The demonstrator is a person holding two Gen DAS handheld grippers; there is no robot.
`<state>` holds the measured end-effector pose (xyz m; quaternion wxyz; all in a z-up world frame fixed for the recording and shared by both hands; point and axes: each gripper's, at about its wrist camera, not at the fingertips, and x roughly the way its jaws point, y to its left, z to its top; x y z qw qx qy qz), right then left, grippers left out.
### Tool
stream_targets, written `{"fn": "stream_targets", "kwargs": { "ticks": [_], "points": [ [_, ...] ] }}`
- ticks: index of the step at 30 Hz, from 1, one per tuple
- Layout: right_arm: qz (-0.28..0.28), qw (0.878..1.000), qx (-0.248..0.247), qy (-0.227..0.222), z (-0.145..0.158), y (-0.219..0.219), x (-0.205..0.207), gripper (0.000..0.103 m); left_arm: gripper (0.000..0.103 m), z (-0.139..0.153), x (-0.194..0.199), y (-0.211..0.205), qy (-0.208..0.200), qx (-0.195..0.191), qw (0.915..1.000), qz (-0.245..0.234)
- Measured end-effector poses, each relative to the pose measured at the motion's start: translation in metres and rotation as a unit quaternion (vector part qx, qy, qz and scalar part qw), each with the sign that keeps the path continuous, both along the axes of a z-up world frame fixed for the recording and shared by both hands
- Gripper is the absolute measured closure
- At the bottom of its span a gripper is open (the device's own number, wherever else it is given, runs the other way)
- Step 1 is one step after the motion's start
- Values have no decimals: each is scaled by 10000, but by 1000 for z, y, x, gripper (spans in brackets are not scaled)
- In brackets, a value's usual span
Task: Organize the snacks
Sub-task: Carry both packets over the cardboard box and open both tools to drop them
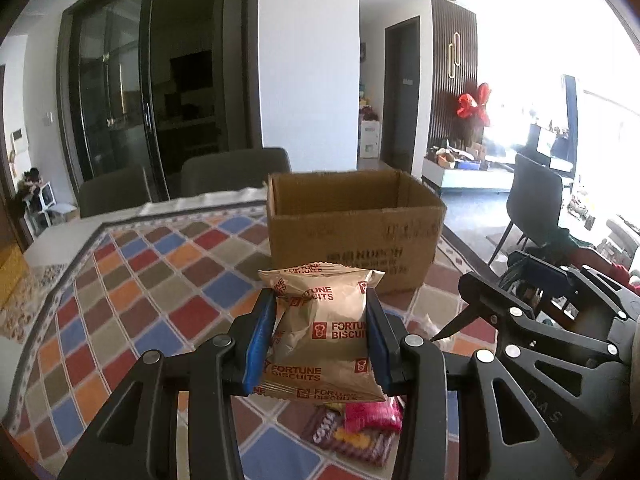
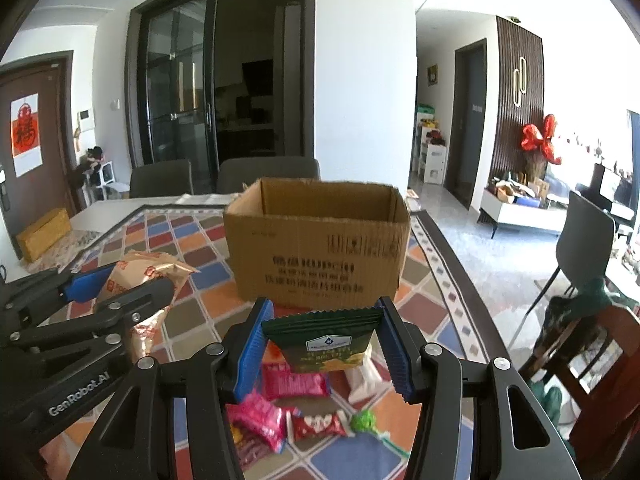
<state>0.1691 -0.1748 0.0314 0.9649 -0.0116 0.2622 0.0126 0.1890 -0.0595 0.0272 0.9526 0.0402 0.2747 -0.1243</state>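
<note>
My left gripper (image 1: 318,334) is shut on a tan Fortune Biscuits packet (image 1: 324,328) and holds it above the table in front of an open cardboard box (image 1: 352,232). My right gripper (image 2: 324,340) is shut on a dark green snack packet (image 2: 324,342), also held up in front of the box (image 2: 316,248). The left gripper with its tan packet (image 2: 140,280) shows at the left of the right wrist view. Loose snacks lie on the table below: pink packets (image 2: 292,384), a red candy (image 2: 318,426), a green candy (image 2: 362,420).
A patchwork tablecloth (image 1: 160,280) covers the table. Dark chairs (image 1: 236,170) stand behind it, and a wooden chair (image 2: 600,360) at the right. A yellow box (image 2: 42,234) lies at the far left. The right gripper's body (image 1: 540,340) is close at my left gripper's right.
</note>
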Motion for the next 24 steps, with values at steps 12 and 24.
{"fn": "stream_targets", "kwargs": {
  "ticks": [12, 24],
  "points": [
    [36, 9999, 159, -8, 36, -11, 51, 49, 60, 38, 45, -10, -226, 115, 9996, -130],
    [4, 9995, -311, -107, 67, -3, 106, 49, 60, 58, 121, -16, 353, -68, 9989, -290]
  ]
}}
